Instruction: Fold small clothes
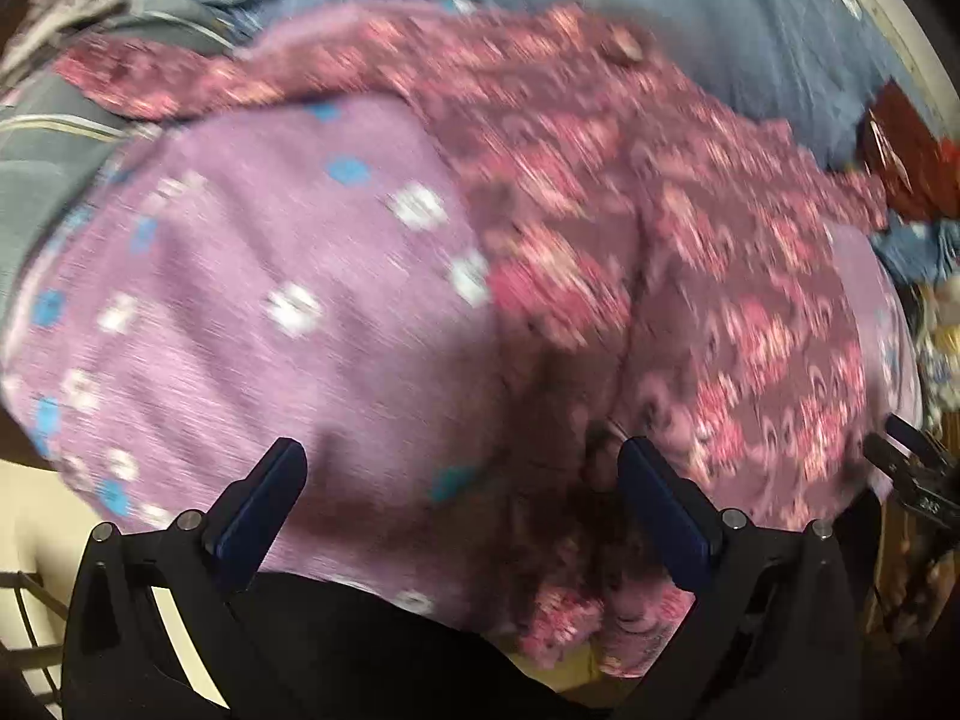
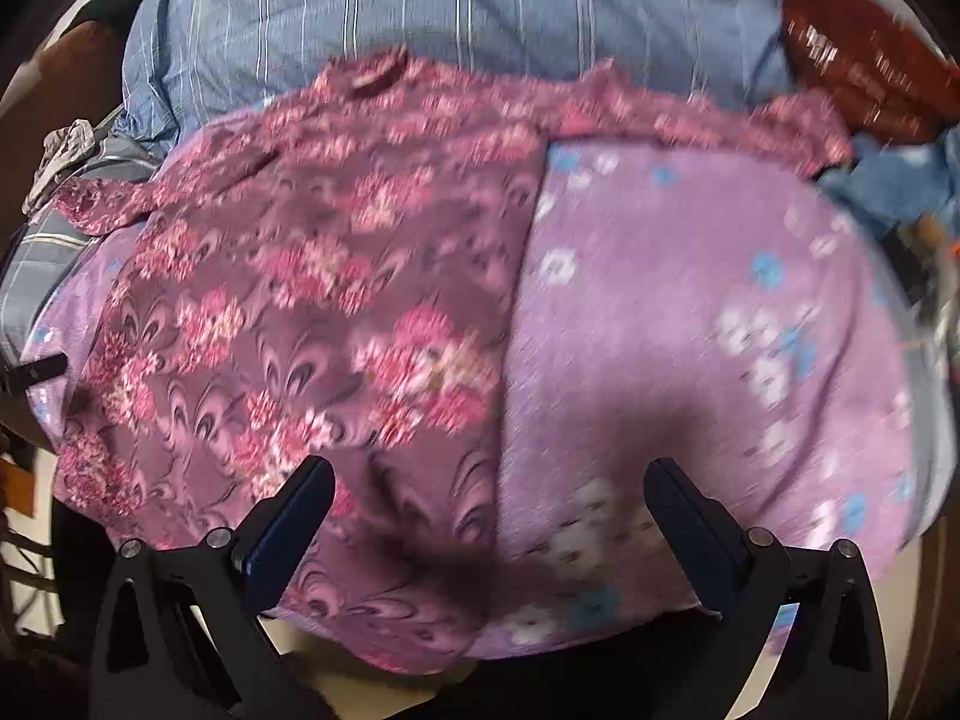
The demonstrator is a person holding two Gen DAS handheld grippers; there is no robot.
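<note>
A small maroon garment with pink flowers point(image 1: 690, 252) lies spread on a lilac cloth with blue and white flowers point(image 1: 258, 276). In the right wrist view the garment point(image 2: 312, 300) covers the left half of the lilac cloth point(image 2: 690, 312). My left gripper point(image 1: 462, 474) is open and empty, hovering over the garment's near left edge. My right gripper point(image 2: 489, 492) is open and empty, over the garment's near right edge. The right gripper's tip also shows at the right edge of the left wrist view point(image 1: 900, 450). Both views are motion-blurred.
A blue striped bedsheet point(image 2: 480, 12) lies behind the cloth. A dark red item point(image 2: 864, 60) and blue fabric point(image 2: 900, 180) sit at the far right. Grey striped fabric point(image 1: 54, 138) and a crumpled pale cloth point(image 1: 72, 0) are at the left.
</note>
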